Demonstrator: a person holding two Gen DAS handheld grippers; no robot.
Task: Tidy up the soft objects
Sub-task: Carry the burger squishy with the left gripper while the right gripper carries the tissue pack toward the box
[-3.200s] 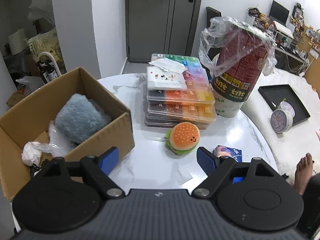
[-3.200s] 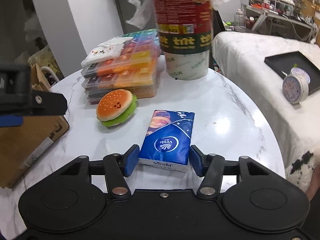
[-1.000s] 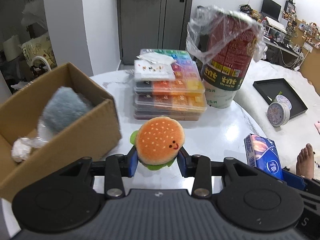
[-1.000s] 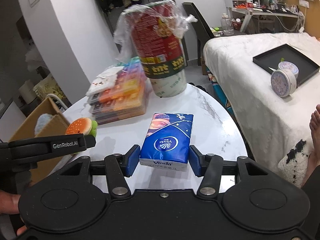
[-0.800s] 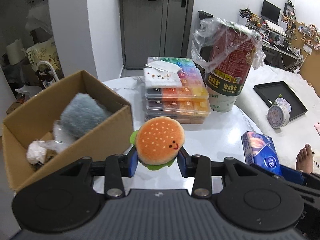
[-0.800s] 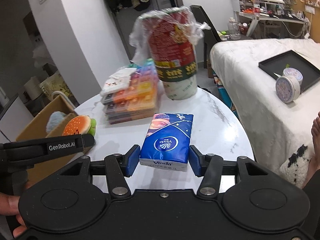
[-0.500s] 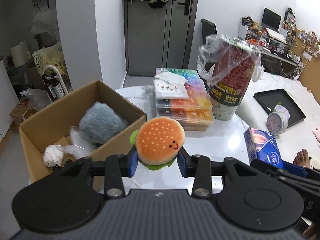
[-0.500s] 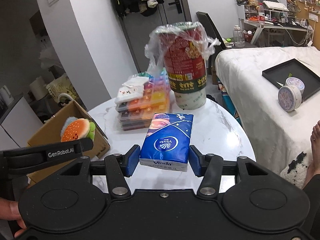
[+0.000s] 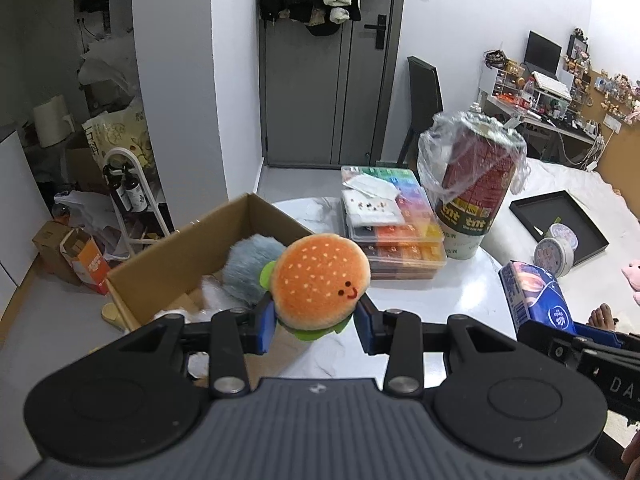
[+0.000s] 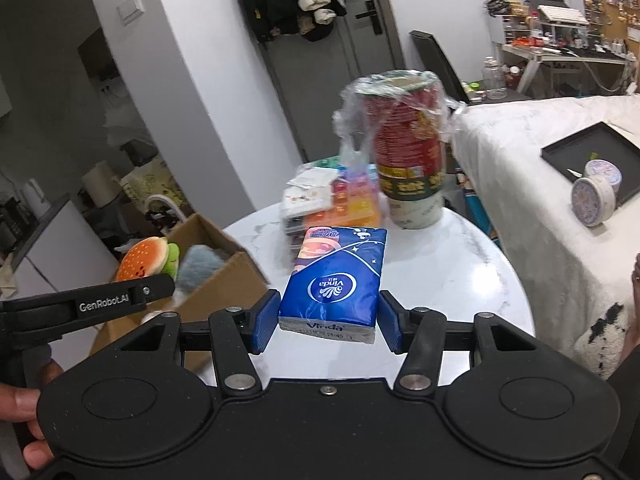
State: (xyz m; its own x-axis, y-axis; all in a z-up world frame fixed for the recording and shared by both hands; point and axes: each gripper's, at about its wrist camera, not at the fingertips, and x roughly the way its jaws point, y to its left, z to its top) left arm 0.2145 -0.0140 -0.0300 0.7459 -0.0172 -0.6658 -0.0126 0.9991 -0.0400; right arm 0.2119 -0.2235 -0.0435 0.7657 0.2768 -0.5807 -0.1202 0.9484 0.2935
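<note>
My left gripper (image 9: 316, 326) is shut on a plush burger toy (image 9: 320, 280), orange bun with a smiling face, held in the air over the near corner of an open cardboard box (image 9: 168, 256). Inside the box lies a grey-blue fluffy toy (image 9: 248, 268) beside crumpled white plastic. My right gripper (image 10: 326, 326) is shut on a blue tissue pack (image 10: 336, 280), lifted above the white marble table (image 10: 448, 272). In the right wrist view the burger toy (image 10: 146, 260) and box (image 10: 224, 276) sit at the left. The tissue pack (image 9: 536, 300) shows at the left view's right edge.
A stack of clear bead organizers (image 9: 392, 232) and a tall red tub wrapped in plastic (image 9: 472, 192) stand at the table's far side. A bed with a black tray (image 9: 560, 224) and round tins lies to the right. A person's hand (image 10: 24, 412) grips the left tool.
Both grippers have risen with the burger toy and tissue pack still clamped. The left one has moved toward the box, so the burger now hangs over its near corner.
</note>
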